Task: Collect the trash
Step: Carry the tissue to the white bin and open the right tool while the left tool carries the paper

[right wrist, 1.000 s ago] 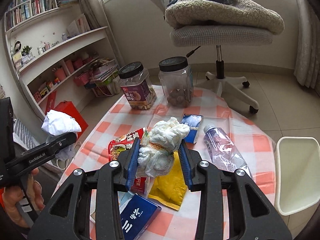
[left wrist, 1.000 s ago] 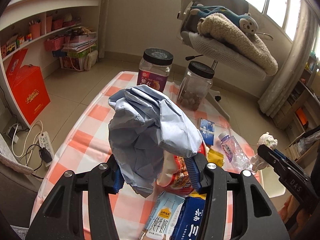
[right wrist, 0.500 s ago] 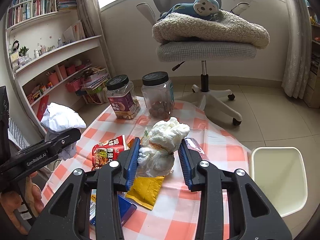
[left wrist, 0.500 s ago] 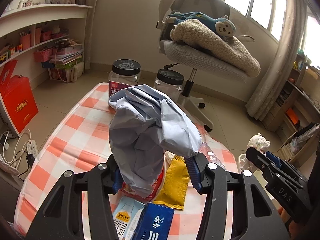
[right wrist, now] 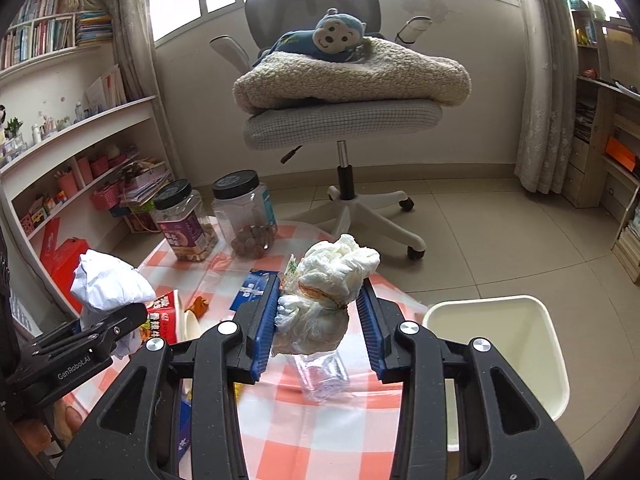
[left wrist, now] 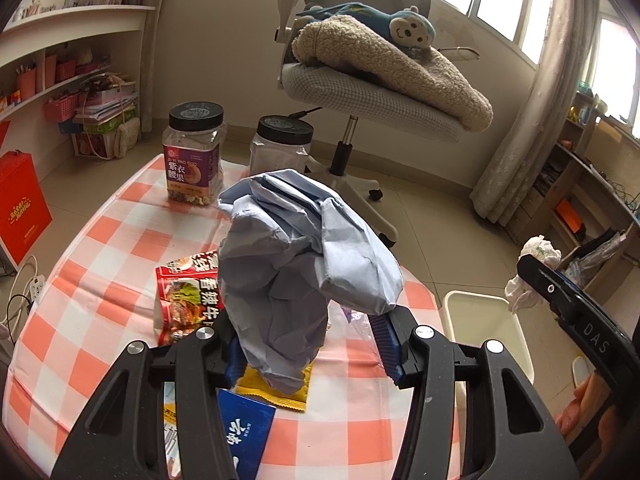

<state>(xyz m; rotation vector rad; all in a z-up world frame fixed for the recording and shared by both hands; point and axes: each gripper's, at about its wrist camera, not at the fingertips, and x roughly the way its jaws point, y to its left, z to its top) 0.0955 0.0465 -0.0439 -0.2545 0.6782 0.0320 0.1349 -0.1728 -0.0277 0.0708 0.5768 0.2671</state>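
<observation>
Two wads fill our grippers: our left gripper [left wrist: 308,354] clamps a creased, matte blue-grey paper ball [left wrist: 296,264], our right gripper [right wrist: 318,326] pinches a soft white tissue bundle [right wrist: 330,280], both above the checked tablecloth [left wrist: 112,240], near the cream rectangular bin [right wrist: 520,360].

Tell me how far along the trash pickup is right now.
Nothing shows as binned: what's visible of the white bin looks empty. In hand: the left claw grips crumpled grey-blue paper, and the right claw grips a white tissue wad. Left on the checkered table: red snack packet, yellow wrapper, blue pack, plastic bottle.
</observation>
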